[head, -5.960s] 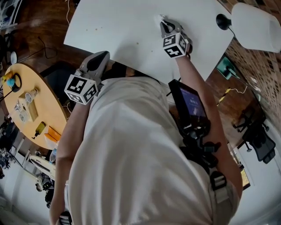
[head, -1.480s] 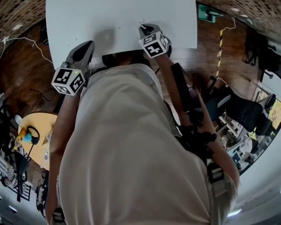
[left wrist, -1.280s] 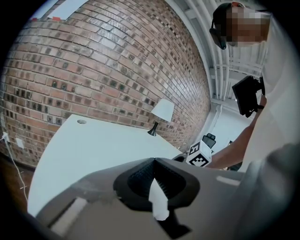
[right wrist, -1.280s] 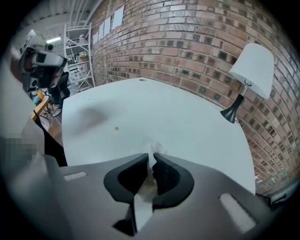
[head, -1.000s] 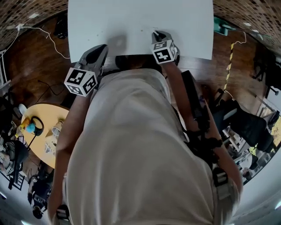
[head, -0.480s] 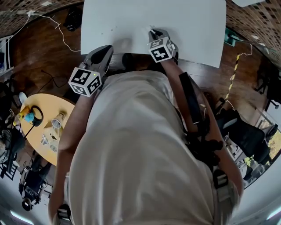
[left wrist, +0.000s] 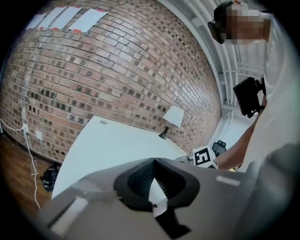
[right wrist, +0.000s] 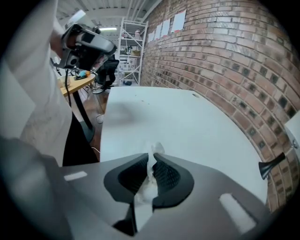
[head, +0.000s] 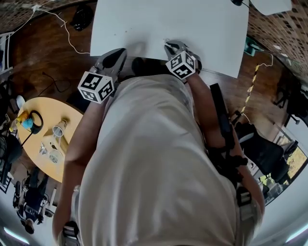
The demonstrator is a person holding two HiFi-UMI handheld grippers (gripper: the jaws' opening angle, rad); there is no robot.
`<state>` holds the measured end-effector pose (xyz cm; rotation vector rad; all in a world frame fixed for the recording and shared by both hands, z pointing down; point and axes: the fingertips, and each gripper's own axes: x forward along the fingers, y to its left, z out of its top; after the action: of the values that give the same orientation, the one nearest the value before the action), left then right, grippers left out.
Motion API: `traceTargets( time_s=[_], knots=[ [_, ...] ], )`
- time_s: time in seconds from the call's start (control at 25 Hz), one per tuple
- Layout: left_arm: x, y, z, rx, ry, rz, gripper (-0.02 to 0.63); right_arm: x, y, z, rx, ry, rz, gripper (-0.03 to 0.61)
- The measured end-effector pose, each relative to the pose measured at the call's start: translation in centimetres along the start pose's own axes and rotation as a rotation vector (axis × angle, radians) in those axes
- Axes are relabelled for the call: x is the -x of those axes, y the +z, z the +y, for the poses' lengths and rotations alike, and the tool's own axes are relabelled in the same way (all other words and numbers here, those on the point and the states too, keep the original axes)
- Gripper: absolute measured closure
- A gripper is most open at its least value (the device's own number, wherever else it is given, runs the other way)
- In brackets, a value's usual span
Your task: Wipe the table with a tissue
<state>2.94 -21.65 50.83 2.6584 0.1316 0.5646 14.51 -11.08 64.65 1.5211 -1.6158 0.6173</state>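
Note:
The white table (head: 192, 19) fills the top of the head view. My right gripper (head: 168, 46) is at its near edge, pointing steeply down, shut on a crumpled white tissue (right wrist: 153, 157). The tissue pokes out past the closed jaw tips over the table (right wrist: 178, 122). My left gripper (head: 117, 54) hovers off the table's near-left edge. In the left gripper view its jaws (left wrist: 153, 161) meet with nothing between them. That view looks along the table (left wrist: 112, 145), with the right gripper's marker cube (left wrist: 204, 157) visible to the right.
A white-shaded lamp (head: 267, 6) stands at the table's far right corner. Brick wall runs behind the table (left wrist: 117, 70). A round wooden table (head: 43, 139) with cups and clutter stands on the left over wood floor, cables (head: 67, 29) lie nearby. The person's torso fills the head view's lower part.
The right gripper, still holding the tissue, has slid a little to the left along the table's near edge and rolled. The left gripper stays by the near-left edge.

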Motion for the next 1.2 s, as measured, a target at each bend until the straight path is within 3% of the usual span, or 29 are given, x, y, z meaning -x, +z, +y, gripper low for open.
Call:
traceTargets(
  time_s=[0.16,0.32,0.6,0.88,1.04,1.2],
  knots=[
    [-0.5,0.4,-0.2,0.001,0.027,-0.001,0.609,1.0,-3.3,-5.5,-0.133,-0.098,0.03,0.545],
    [-0.8,0.9,-0.3,0.011,0.066,-0.009,0.609,1.4,-2.4,-6.7,-0.15,-0.079,-0.02,0.545],
    [-1.3,1.9,0.2,0.006,0.147,-0.03,0.609,0.4,5.3,-3.7,0.051,0.055,-0.166,0.545],
    [3.2,1.7,2.9,0.059,0.328,-0.082,0.609,-1.0,8.6,-0.3,0.237,0.136,-0.178,0.545],
    [4.5,0.7,3.4,0.103,0.37,-0.094,0.609,-1.1,9.2,-0.5,0.212,0.157,-0.184,0.545],
    [4.4,0.0,3.7,0.139,0.366,-0.097,0.609,-1.2,9.0,-1.8,0.112,0.17,-0.18,0.545]
  ],
)
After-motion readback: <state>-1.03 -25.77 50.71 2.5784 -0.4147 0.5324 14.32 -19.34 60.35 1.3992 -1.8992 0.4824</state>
